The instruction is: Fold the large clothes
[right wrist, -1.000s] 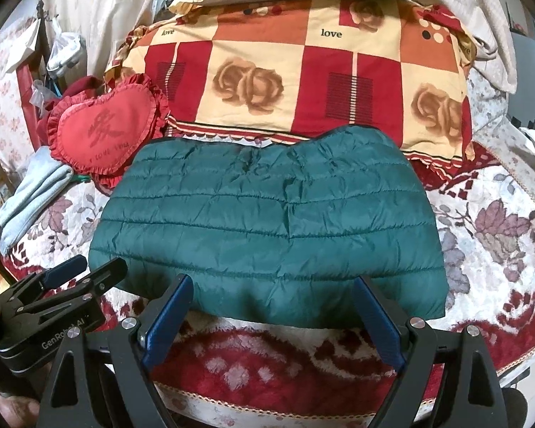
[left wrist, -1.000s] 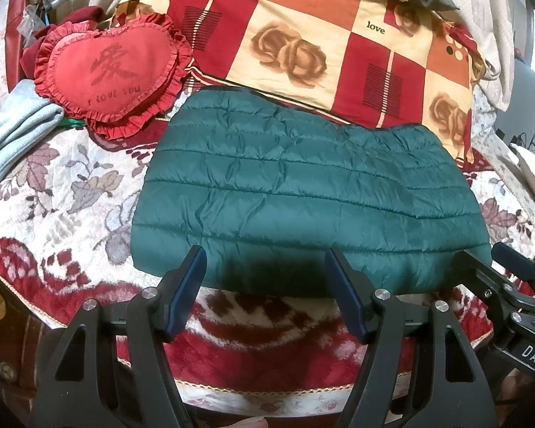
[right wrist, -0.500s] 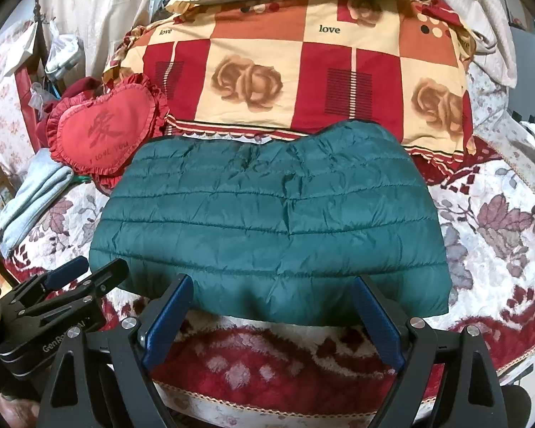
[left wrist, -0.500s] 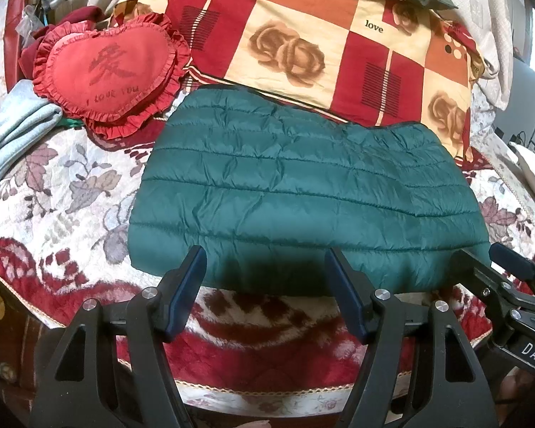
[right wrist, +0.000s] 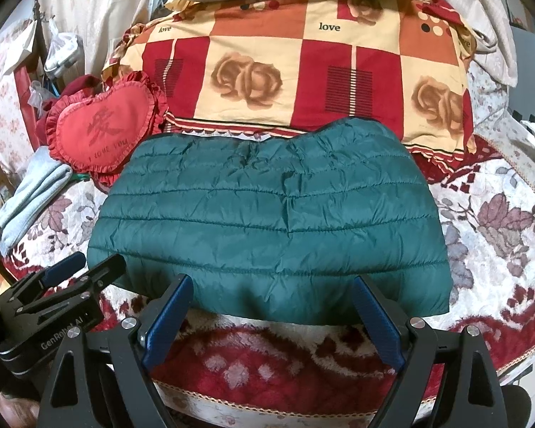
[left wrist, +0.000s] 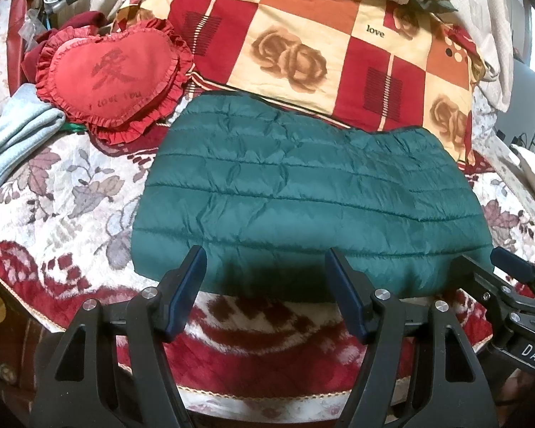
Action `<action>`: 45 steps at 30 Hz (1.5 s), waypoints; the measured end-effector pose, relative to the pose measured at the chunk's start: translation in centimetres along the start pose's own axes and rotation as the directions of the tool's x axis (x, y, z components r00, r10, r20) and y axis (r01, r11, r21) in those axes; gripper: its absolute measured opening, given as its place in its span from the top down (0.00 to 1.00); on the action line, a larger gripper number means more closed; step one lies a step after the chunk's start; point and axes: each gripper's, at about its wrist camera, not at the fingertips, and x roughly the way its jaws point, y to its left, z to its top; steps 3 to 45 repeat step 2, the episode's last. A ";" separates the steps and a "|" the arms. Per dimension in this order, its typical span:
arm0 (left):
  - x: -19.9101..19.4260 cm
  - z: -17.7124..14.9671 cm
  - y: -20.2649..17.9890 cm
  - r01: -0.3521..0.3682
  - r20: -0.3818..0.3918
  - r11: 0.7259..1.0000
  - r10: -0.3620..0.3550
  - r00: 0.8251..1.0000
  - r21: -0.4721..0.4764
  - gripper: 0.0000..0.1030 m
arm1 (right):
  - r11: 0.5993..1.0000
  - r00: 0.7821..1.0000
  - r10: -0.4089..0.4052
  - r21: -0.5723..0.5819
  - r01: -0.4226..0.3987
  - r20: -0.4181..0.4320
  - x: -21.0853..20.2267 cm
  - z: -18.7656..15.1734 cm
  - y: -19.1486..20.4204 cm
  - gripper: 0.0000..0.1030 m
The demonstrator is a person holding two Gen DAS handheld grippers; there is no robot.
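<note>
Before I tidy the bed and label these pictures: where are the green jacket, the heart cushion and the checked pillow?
green jacket (left wrist: 303,196), left wrist view, middle of its quilted top.
heart cushion (left wrist: 114,75), left wrist view, flat red centre.
checked pillow (right wrist: 253,75), right wrist view, rose print.

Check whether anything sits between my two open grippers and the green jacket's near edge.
Nothing visible: only bare bedspread lies between the left gripper, the right gripper and the green jacket.

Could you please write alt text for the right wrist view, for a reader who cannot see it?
A folded green quilted jacket lies on a floral bedspread, just beyond the open right gripper, whose blue fingers hold nothing. A red heart-shaped cushion and a checked rose-print pillow sit behind; the left gripper shows at lower left.
</note>
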 end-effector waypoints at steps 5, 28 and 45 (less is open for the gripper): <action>0.2 0.2 0.3 0.001 -0.004 1.000 -0.001 1.000 -0.004 0.33 | 1.000 1.000 -0.001 0.001 0.001 -0.003 0.1 0.0 -0.1 0.14; 0.2 0.2 0.3 0.001 -0.004 1.000 -0.001 1.000 -0.004 0.33 | 1.000 1.000 -0.001 0.001 0.001 -0.003 0.1 0.0 -0.1 0.14; 0.2 0.2 0.3 0.001 -0.004 1.000 -0.001 1.000 -0.004 0.33 | 1.000 1.000 -0.001 0.001 0.001 -0.003 0.1 0.0 -0.1 0.14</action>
